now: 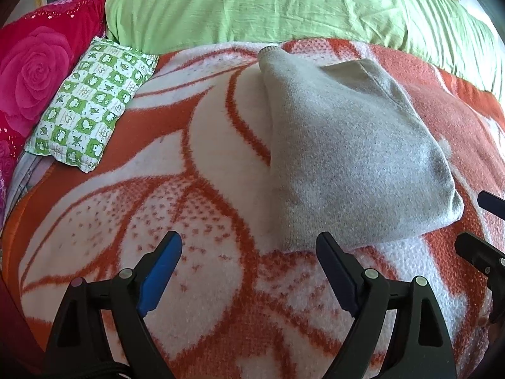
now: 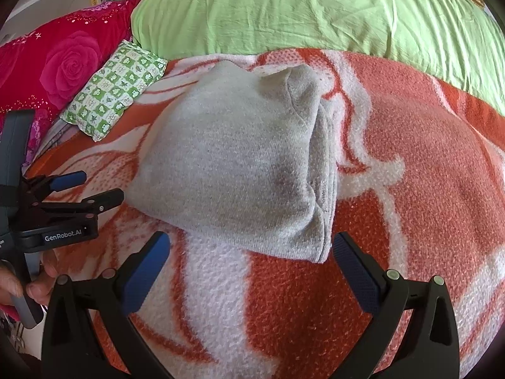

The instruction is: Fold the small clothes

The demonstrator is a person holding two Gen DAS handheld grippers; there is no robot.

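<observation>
**Grey sweater folded on bed, both grippers empty**

Sweater [image 2: 233, 164] sits mid-bed on the orange-and-white blanket [image 2: 410, 164], already in a compact bundle; stacked layers show along its right edge, a cuff or hem pokes out at the far end.

Left gripper [image 1: 249, 252]: fingers spread wide, nothing between them, hovering just short of the sweater's near edge. Right gripper [image 2: 251, 252]: same, fingers wide, empty, framing the near right corner.

Handling, my read: soft knit, light, floppy, no stiffness. Fuzzy against a fuzzy blanket, so it will likely drag rather than slide. Layers can slip apart if only the top one is pinched. Best hold: near corners, pinching through all layers, one gripper per corner, lift evenly.

Around it: checked green-and-white pillow [image 1: 91, 107] at left, well apart; red rose-print pillow [image 1: 34, 72] beyond that; green sheet [image 1: 284, 3] across the back. Nothing lies between the fingers and the sweater. Only risk I see is snagging blanket pile along with the knit.
</observation>
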